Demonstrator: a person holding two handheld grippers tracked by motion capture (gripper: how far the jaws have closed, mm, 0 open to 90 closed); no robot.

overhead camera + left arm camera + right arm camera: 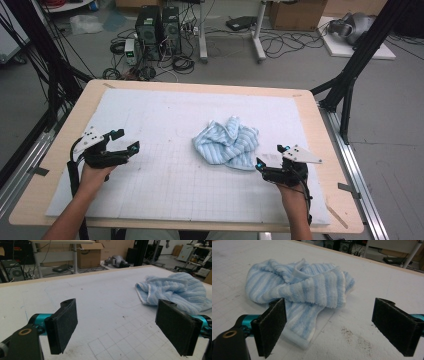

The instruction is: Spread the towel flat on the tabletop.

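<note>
Striped towel (227,143) is seen crumpled mid-surface; left gripper (126,140) & right gripper (271,156) jaws are held apart, w/ nothing gripped.

Crumpled blue striped towel (227,142) between two open claws

A light blue and white striped terry towel (227,143) lies crumpled in a loose heap on the white gridded mat (165,185), a little right of the mat's middle. Its folds bunch upward, a white-hemmed edge curls over on top, and one flat corner spreads onto the mat toward the near side.
</note>
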